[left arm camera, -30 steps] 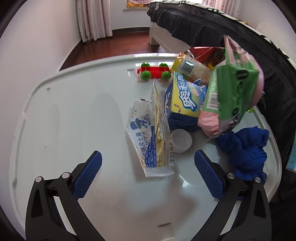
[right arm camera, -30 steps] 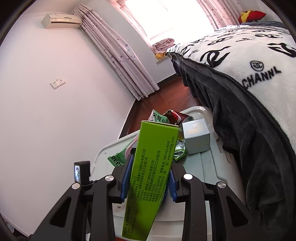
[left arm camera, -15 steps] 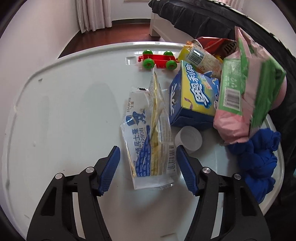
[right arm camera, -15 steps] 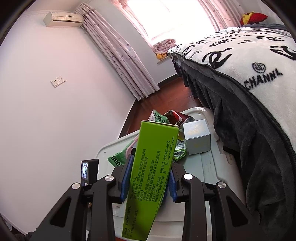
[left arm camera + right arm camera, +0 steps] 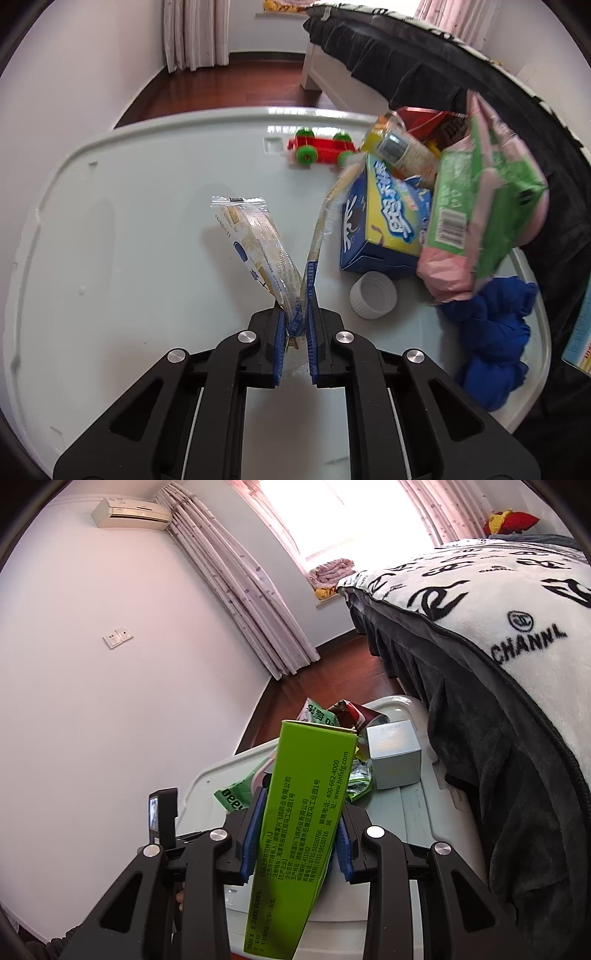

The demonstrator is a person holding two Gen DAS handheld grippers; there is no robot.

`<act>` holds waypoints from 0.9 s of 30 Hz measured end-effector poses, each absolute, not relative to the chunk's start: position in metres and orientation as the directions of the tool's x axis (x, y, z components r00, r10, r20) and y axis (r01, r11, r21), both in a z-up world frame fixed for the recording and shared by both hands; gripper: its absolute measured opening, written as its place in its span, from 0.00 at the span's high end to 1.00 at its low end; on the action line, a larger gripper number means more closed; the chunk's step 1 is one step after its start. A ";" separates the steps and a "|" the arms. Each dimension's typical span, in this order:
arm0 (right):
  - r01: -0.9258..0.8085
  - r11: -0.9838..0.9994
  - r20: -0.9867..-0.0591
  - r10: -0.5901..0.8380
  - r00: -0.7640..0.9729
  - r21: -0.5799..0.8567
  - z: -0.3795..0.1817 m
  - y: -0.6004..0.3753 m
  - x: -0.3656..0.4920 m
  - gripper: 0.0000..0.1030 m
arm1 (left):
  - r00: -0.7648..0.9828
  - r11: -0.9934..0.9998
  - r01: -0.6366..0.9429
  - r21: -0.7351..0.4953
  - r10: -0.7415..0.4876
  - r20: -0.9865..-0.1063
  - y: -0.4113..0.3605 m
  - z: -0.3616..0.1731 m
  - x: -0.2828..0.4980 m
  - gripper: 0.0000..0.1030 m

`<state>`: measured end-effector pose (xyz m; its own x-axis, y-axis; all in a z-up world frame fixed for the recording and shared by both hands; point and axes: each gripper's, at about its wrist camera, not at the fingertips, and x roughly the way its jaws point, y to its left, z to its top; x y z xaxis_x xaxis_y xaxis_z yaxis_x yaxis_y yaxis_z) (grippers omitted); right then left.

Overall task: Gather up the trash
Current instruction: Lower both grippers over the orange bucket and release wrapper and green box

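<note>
On the white tabletop [image 5: 110,258], the left gripper [image 5: 297,332], jaws closing, pinches the crumpled wrapper [image 5: 266,251], which fans away ahead, while the right gripper [image 5: 295,834] clamps an upright green box [image 5: 303,812].

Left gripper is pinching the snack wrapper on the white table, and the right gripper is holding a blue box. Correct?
Not quite. The left gripper is closing on the wrapper over the table, but the right gripper holds a green box, not a blue one, as the right wrist view shows.

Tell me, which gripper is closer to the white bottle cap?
Left. The left gripper, closing on a wrapper, sits beside the cap. The right gripper holds a green box; no cap shows there.
</note>
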<state>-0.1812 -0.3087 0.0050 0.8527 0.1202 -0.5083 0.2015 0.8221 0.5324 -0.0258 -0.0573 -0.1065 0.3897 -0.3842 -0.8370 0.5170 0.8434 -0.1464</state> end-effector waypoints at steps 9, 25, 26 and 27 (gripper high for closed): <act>0.122 0.836 -0.481 0.182 0.857 0.534 0.016 -0.282 -0.192 0.67 | 0.397 0.791 0.585 -0.177 -0.470 -0.788 -0.022 -0.054 -0.104 0.92; 0.033 0.859 -0.665 0.372 0.648 0.512 -0.053 -0.147 -0.246 0.67 | 0.248 0.822 0.536 -0.191 -0.370 -0.895 0.051 -0.122 -0.254 0.88; 0.033 0.862 -0.684 0.376 0.625 0.505 -0.061 -0.140 -0.245 0.67 | 0.221 0.832 0.517 -0.200 -0.355 -0.908 0.054 -0.133 -0.255 0.88; 0.033 0.873 -0.705 0.371 0.604 0.487 -0.070 -0.132 -0.244 0.67 | 0.199 0.836 0.509 -0.207 -0.348 -0.916 0.055 -0.141 -0.256 0.88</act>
<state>-0.2445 -0.1323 -0.0696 0.6042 0.3711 -0.7051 0.0325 0.8727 0.4871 -0.2562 0.0548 -0.1410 0.1987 -0.3478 -0.9163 0.5088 0.8357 -0.2069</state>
